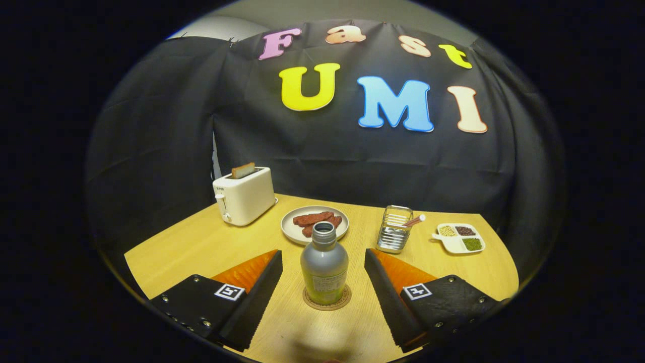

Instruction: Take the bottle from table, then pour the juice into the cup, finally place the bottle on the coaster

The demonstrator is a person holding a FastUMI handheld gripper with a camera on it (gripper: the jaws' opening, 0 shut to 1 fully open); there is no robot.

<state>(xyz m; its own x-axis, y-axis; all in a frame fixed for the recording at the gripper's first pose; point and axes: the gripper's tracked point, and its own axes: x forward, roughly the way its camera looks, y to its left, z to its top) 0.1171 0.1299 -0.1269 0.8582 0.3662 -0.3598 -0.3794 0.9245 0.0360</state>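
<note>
A grey metal bottle [324, 268] with no cap stands upright on a round cork coaster [327, 301] on the wooden table. It is between the two fingertips of my gripper [323, 259], which is open; a clear gap shows on each side of the bottle and neither finger touches it. A ribbed metal cup [394, 229] with a straw-like stick in it stands beyond the right finger.
A cream toaster [244, 195] with a slice of toast stands at the back left. A plate [297, 233] of reddish strips lies right behind the bottle. A white divided dish [459, 238] of grains sits to the right of the cup, near the table's edge.
</note>
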